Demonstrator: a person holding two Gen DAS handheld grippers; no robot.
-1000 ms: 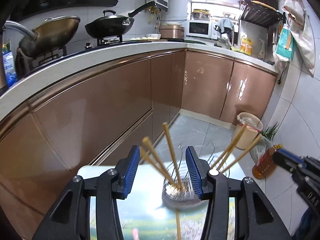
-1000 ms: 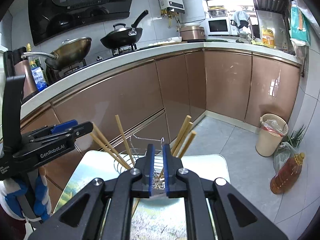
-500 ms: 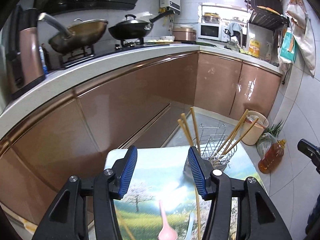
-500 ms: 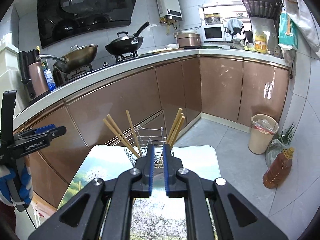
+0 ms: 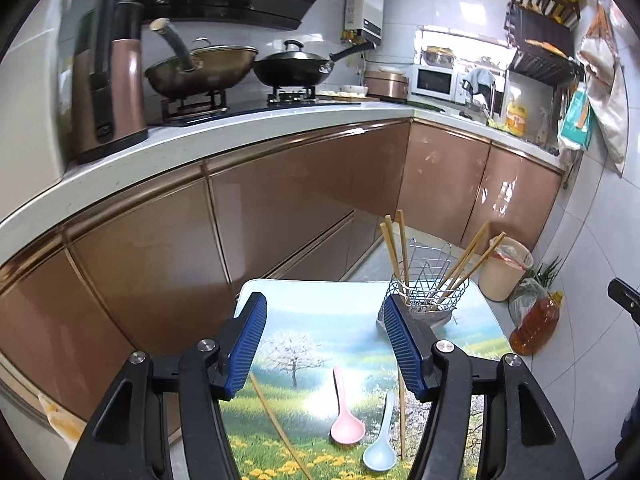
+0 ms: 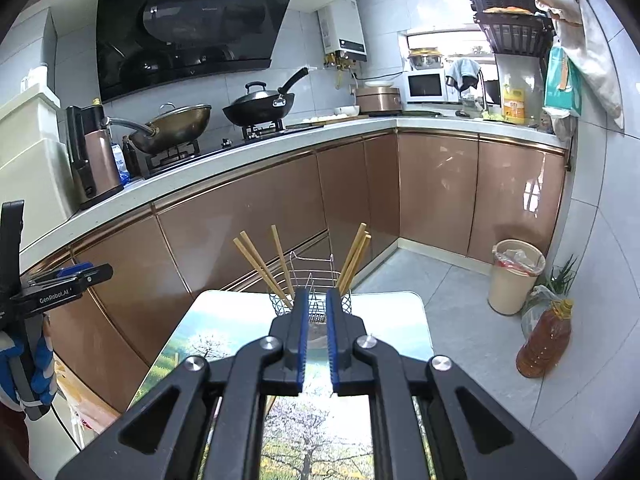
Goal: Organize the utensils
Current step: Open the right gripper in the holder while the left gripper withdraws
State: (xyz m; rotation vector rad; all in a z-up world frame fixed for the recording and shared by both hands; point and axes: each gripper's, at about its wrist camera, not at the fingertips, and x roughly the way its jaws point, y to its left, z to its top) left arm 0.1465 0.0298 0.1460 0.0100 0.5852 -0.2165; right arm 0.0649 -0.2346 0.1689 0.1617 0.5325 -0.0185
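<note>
A wire utensil holder [image 5: 430, 294] with several chopsticks [image 5: 394, 248] upright in it stands at the far right of a landscape-print table [image 5: 320, 320]. Nearer lie a pink spoon [image 5: 346, 420], a light blue spoon [image 5: 380, 452] and two loose chopsticks [image 5: 276, 420]. My left gripper [image 5: 325, 304] hovers over the table left of the holder; its jaws are opening, with nothing between them. My right gripper [image 6: 317, 308] points at the holder [image 6: 280, 304]; its jaws stand almost together, just starting to part, and are empty. A blue-gloved hand [image 6: 40, 364] holds the left gripper [image 6: 60, 288].
Brown cabinets [image 5: 280, 216] under a white counter run behind and to the left of the table. On the tiled floor to the right stand a beige bin [image 5: 504, 268] and an oil bottle [image 5: 536, 324]. Two woks [image 6: 180, 124] sit on the stove.
Both grippers have drawn back from the holder, which now looks smaller and farther. The left jaws stand wider apart. The spoons and loose chopsticks have come into the left wrist view.
</note>
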